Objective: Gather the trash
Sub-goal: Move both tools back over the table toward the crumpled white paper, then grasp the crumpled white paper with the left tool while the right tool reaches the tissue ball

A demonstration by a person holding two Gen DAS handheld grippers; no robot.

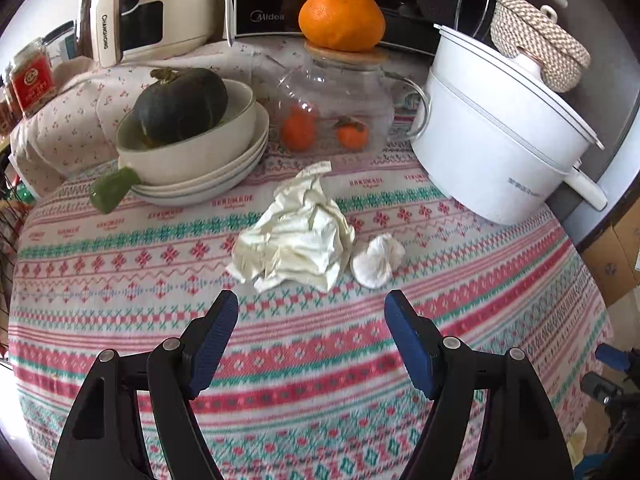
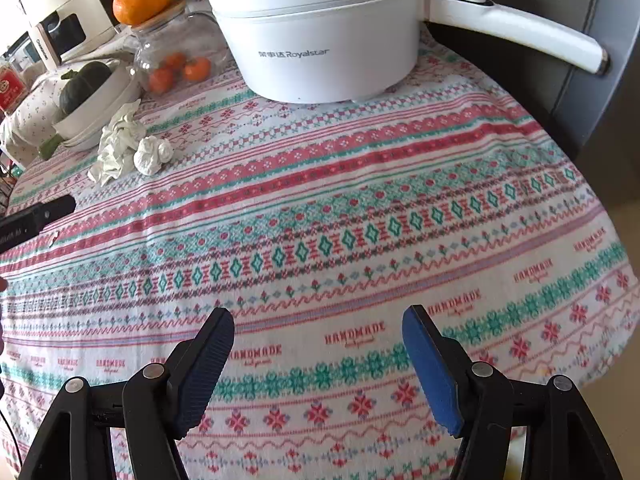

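Note:
A large crumpled cream paper [image 1: 296,236] lies mid-table, with a small crumpled white tissue wad [image 1: 376,260] touching its right side. My left gripper [image 1: 312,304] is open and empty, just in front of the paper, jaws wide apart. In the right wrist view the paper [image 2: 116,144] and the wad [image 2: 152,154] sit far to the upper left. My right gripper [image 2: 318,320] is open and empty over the patterned tablecloth [image 2: 360,208], well away from the trash. The left gripper's finger [image 2: 36,216] shows at the left edge.
A white electric pot [image 1: 496,136] stands right of the trash. Stacked bowls holding a dark green squash [image 1: 180,104] stand to the left. A glass jar [image 1: 336,108] with small oranges, topped by a large orange [image 1: 342,18], stands behind. Appliances line the back.

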